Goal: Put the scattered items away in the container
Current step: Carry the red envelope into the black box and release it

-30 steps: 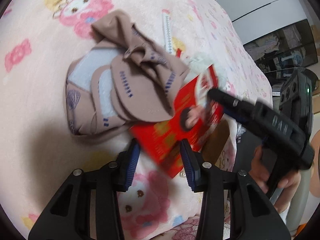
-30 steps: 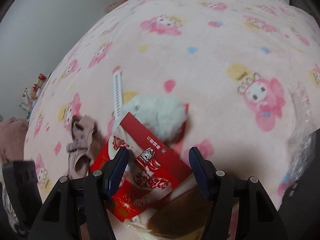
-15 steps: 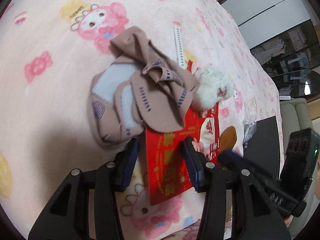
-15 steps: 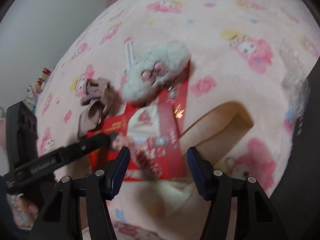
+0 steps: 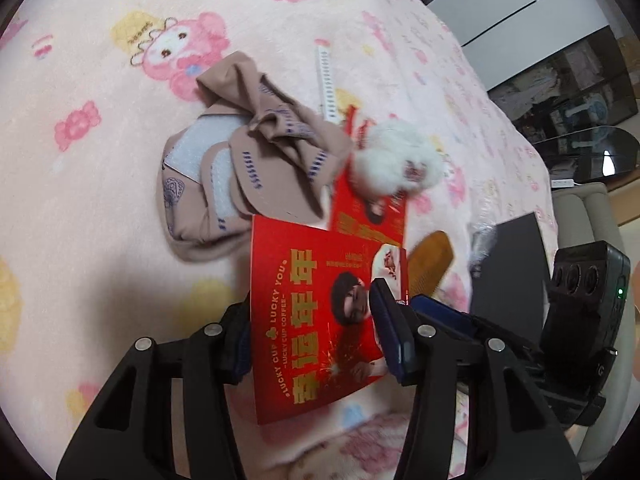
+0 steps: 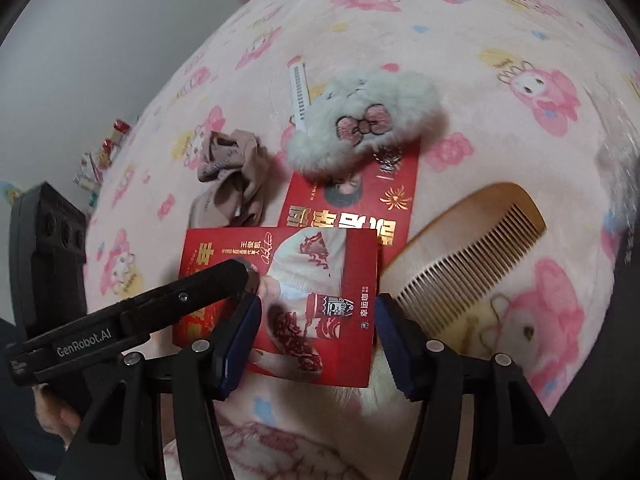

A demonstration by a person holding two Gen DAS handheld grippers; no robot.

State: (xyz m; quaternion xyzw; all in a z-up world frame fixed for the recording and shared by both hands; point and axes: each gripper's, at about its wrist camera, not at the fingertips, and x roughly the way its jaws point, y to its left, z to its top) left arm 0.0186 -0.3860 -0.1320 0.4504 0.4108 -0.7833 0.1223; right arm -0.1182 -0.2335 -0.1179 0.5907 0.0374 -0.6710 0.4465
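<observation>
pink fleece blanket (image 6: 460,32) printed with cartoon rabbits and flowers covers the whole surface, with a grey wall behind it in the right wrist view and dark glass cabinets beyond it in the left.

on the blanket lies a red card (image 5: 320,320) reading "lucky cup" and "lucky you, lucky cup coffee" beside large gold chinese characters and a portrait of a dark-haired person. the left gripper (image 5: 316,332) straddles this card, its blue-padded fingers (image 5: 390,332) spread wide on either side of it; whether the pads actually touch the card i cannot tell. the right gripper (image 6: 316,340) comes at the same card (image 6: 304,300) from the other side, jaws likewise wide apart and bracketing its near edge, gripping nothing that can be seen. the left tool's arm, marked "genrobot.ai", crosses the card's left part in that view.

just beyond, a second red card (image 6: 360,208) with gold characters overlaps the first. a white fluffy pouch (image 6: 360,124) with a pink embroidered bow rests on its far end. a crumpled beige sock bundle (image 5: 248,168) touches the cards' left side, a wooden comb (image 6: 468,248) lies just right of them, and a white strip with a row of small marks (image 6: 299,92) pokes out behind the pouch.
</observation>
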